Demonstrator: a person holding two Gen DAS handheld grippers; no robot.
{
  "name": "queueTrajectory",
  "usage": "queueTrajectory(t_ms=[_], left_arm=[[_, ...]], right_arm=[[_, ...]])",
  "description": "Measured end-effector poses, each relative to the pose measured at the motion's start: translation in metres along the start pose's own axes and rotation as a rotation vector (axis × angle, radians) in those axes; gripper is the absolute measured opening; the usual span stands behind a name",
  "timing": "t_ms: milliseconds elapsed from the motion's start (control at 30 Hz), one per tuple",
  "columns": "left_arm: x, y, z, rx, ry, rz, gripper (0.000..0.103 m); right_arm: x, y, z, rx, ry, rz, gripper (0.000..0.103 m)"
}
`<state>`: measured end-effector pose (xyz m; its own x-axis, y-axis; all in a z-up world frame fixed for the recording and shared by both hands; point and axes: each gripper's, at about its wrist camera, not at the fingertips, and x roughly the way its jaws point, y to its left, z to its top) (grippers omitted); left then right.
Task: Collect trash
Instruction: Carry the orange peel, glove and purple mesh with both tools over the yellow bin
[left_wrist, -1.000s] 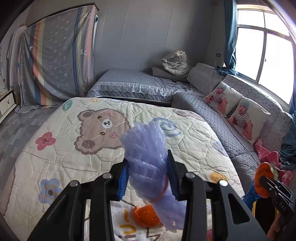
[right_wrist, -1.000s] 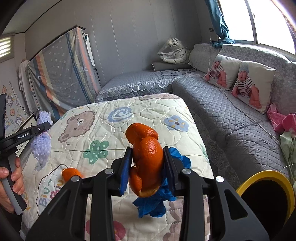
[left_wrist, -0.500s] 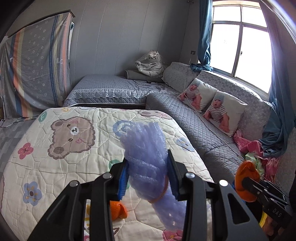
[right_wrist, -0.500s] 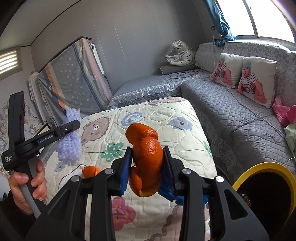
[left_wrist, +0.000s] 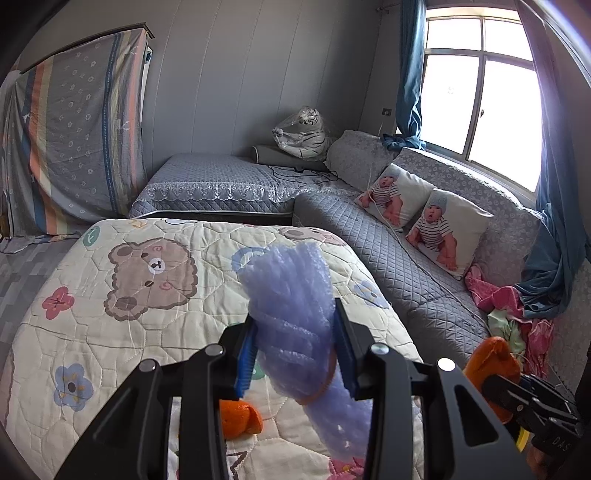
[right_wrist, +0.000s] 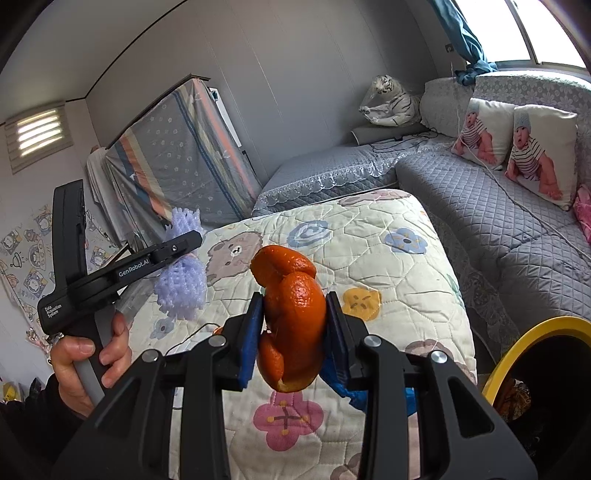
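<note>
My left gripper (left_wrist: 295, 347) is shut on a purple foam fruit net (left_wrist: 291, 306), held above the cartoon quilt (left_wrist: 110, 295). My right gripper (right_wrist: 293, 332) is shut on a curled orange peel (right_wrist: 291, 314). That peel (left_wrist: 491, 358) also shows at the right edge of the left wrist view. In the right wrist view a hand holds the left gripper (right_wrist: 184, 243) at the left, with the foam net (right_wrist: 181, 291) in it. Another piece of orange peel (left_wrist: 240, 419) lies on the quilt below the left fingers. A blue scrap (right_wrist: 354, 395) lies on the quilt behind the right finger.
A yellow-rimmed black bin (right_wrist: 535, 369) stands at the lower right, past the quilt's edge. A grey quilted sofa (left_wrist: 388, 251) with two baby-print cushions (left_wrist: 443, 225) runs along the window side. A covered upright mattress (left_wrist: 74, 147) leans on the far wall.
Both grippers have swung right and risen a little, each keeping its load. The bin has come further into the right wrist view, and the loose peel on the quilt has slid leftward in the left wrist view.
</note>
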<state>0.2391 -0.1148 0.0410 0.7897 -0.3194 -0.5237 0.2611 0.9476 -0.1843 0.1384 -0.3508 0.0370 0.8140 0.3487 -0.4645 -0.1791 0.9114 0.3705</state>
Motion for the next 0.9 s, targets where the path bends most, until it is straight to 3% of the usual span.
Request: queueTrajectory(t_ms=[267, 433, 900], left_arm=[[-0.004, 0.001, 0.000, 0.000, 0.004, -0.014, 0.035], [-0.002, -0.001, -0.002, 0.010, 0.014, -0.017, 0.035], [0.005, -0.008, -0.005, 0.016, 0.037, -0.038, 0.035]], right_arm=[[0.019, -0.020, -0.017, 0.111, 0.075, 0.091, 0.033], [0.018, -0.027, -0.018, 0.152, 0.075, 0.116, 0.033], [0.010, -0.045, -0.014, 0.315, 0.091, 0.318, 0.033]])
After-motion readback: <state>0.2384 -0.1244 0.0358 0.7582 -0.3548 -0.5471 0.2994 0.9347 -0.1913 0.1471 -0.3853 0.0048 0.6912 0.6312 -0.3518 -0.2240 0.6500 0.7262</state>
